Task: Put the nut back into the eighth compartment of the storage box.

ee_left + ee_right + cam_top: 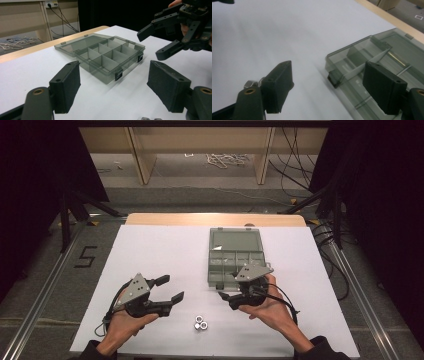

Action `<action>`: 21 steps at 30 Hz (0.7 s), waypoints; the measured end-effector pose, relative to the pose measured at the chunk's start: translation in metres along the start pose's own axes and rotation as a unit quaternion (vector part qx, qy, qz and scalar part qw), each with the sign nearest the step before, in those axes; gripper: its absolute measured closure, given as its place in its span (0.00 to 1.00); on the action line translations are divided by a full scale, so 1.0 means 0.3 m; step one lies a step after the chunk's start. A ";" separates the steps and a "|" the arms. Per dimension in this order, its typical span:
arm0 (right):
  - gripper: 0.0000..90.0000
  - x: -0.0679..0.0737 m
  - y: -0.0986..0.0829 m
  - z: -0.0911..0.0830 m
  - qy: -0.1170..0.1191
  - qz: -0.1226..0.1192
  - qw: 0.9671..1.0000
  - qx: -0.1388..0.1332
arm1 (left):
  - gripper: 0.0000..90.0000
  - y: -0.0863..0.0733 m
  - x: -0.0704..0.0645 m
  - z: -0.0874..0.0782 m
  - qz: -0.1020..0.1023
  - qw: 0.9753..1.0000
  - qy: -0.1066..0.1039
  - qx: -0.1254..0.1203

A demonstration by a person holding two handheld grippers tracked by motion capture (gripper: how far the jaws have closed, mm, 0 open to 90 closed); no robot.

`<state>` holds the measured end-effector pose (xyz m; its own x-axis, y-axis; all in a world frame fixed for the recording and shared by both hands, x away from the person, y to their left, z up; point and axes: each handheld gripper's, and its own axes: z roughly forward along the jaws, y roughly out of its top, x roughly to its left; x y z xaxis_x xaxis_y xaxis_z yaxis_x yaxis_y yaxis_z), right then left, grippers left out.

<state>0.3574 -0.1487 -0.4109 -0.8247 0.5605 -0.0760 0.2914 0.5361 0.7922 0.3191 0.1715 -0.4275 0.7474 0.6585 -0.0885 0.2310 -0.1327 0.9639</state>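
A grey see-through compartment box (235,257) lies open on the white sheet (155,250), its lid folded flat toward the far side. Three small metal nuts (200,323) sit near the front edge, between my hands. My left gripper (172,288) hovers at the front left, open and holding nothing, aimed toward the box (105,53). My right gripper (227,297) is open at the box's near corner, jaws pointing left. In the left gripper view the right gripper (153,43) hangs above the sheet. In the right gripper view the box (372,57) lies behind the right jaw, and a nut (249,83) peeks past the left one.
A bare wooden table edge (215,219) runs behind the sheet. Beyond it are shelf legs (142,160), loose cables (292,175) and a white cord on the floor. Dark stand legs (75,210) flank both sides, and a "5" (86,256) is marked on the floor at left.
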 end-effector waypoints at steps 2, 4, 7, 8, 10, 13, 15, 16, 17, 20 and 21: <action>0.28 0.014 -0.002 0.010 0.008 -0.008 1.000 0.007 | 0.28 -0.003 0.003 -0.001 0.000 1.000 -0.002 -0.001; 0.28 0.029 -0.001 0.016 0.020 -0.017 0.999 0.019 | 0.28 -0.002 0.000 -0.006 -0.001 1.000 0.001 0.000; 0.29 0.050 -0.001 0.028 0.038 -0.026 0.998 0.032 | 0.28 -0.002 -0.007 -0.011 -0.005 1.000 0.001 0.000; 0.29 0.056 -0.001 0.033 0.042 -0.029 0.998 0.034 | 0.28 -0.004 -0.009 -0.013 -0.006 1.000 0.001 0.000; 0.30 0.070 -0.004 0.043 0.059 -0.030 0.997 0.043 | 0.28 -0.005 -0.010 -0.013 0.000 1.000 0.000 0.001; 0.31 0.091 -0.009 0.060 0.061 -0.036 0.996 0.051 | 0.28 -0.011 -0.017 -0.013 -0.002 1.000 -0.002 0.003; 0.32 0.105 -0.011 0.070 0.070 -0.042 0.995 0.059 | 0.28 -0.014 -0.021 -0.013 -0.005 1.000 -0.004 0.004; 0.32 0.112 -0.011 0.073 0.071 -0.043 0.994 0.066 | 0.27 -0.013 -0.022 -0.015 0.000 1.000 -0.006 0.006; 0.33 0.118 -0.012 0.077 0.076 -0.044 0.994 0.072 | 0.27 -0.014 -0.023 -0.014 -0.001 1.000 -0.008 0.003; 0.33 0.137 -0.016 0.093 0.082 -0.059 0.991 0.086 | 0.27 -0.017 -0.031 -0.014 -0.007 1.000 -0.005 0.004; 0.33 0.143 -0.017 0.096 0.086 -0.061 0.990 0.094 | 0.27 -0.017 -0.033 -0.017 -0.007 1.000 -0.004 0.008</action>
<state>0.3345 -0.1091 -0.4357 -0.9253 0.3764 -0.0470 0.2556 0.7102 0.6560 0.3073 0.1694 -0.4302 0.7488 0.6547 -0.1035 0.2508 -0.1354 0.9585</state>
